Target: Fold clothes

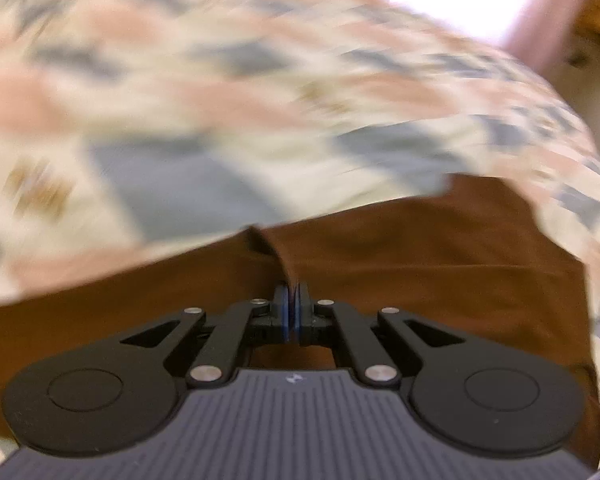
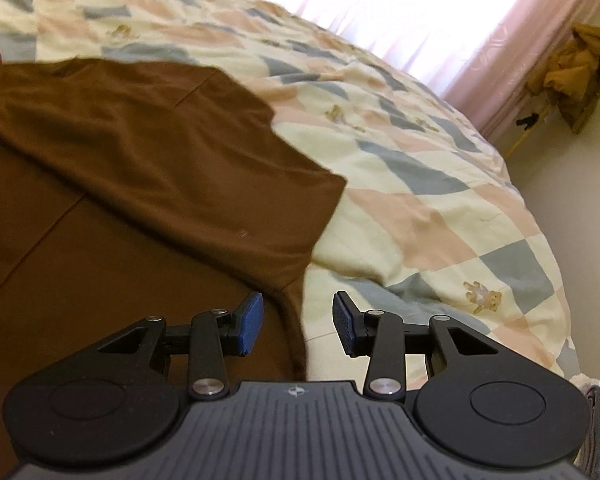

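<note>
Closest to our left wrist camera, the left gripper (image 1: 293, 300) has its blue-padded fingers (image 1: 287, 308) pressed together on a raised fold of the brown garment (image 1: 420, 264), pinching the cloth so a ridge runs up from the pads. That view is blurred by motion, so we can make out little beyond the brown cloth spread below and around the fingers and the quilt (image 1: 220, 100) past it. On our right side, the right gripper (image 2: 298, 320) has its fingers spread wide and holds nothing; the left pad (image 2: 249, 320) sits over the garment's edge, the right pad (image 2: 346, 326) over the quilt, with the hem of the brown garment (image 2: 140, 168) running between them. We cannot tell whether either pad touches anything. The garment lies on the bed, partly folded over itself, covering the left of that view. The quilt is checked in cream, pink and grey-blue with small bear figures. Behind the bed hang pink curtains (image 2: 492, 60) in bright window light, and a yellow garment (image 2: 576, 76) hangs near the wall.
</note>
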A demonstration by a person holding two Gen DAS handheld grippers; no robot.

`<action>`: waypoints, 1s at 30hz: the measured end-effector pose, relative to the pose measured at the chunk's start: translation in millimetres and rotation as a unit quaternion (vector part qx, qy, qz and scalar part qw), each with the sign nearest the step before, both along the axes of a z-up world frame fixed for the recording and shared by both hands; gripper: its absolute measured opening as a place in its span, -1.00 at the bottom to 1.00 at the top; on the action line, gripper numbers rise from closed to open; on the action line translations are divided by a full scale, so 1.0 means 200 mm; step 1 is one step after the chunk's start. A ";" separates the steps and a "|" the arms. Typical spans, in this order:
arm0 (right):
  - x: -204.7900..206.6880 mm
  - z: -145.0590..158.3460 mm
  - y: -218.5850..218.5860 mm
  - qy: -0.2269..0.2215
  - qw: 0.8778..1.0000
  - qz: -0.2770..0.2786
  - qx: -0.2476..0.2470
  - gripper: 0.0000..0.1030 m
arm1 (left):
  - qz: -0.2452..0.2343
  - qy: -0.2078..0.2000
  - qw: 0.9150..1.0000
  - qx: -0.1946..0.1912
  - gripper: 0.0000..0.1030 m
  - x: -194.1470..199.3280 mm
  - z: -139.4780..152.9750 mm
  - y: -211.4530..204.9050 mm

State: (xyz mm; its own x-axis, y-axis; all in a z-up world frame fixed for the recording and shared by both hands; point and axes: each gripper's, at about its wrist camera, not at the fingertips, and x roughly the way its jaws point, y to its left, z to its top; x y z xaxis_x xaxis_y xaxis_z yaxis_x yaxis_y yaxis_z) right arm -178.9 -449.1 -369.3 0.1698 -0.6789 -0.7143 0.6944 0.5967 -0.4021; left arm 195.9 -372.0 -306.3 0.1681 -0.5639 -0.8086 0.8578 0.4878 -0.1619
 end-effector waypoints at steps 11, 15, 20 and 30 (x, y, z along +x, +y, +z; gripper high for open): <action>-0.19 0.06 -0.14 -0.043 0.998 -0.042 0.017 -0.15 | -0.163 0.024 0.986 0.020 -0.73 -0.77 -0.32 -0.46; -0.24 0.08 -0.17 -0.070 0.996 -0.049 0.035 -0.14 | -0.141 0.034 0.989 -0.005 -0.41 -0.78 -0.24 -0.33; -0.11 0.16 -0.19 -0.180 0.981 -0.029 0.071 -0.14 | -0.116 0.037 0.991 -0.046 -0.42 -0.67 -0.05 -0.11; 0.53 0.04 -0.26 -0.360 0.906 0.046 0.216 -0.46 | -0.071 0.013 0.995 -0.073 -0.95 -0.25 -0.13 -0.20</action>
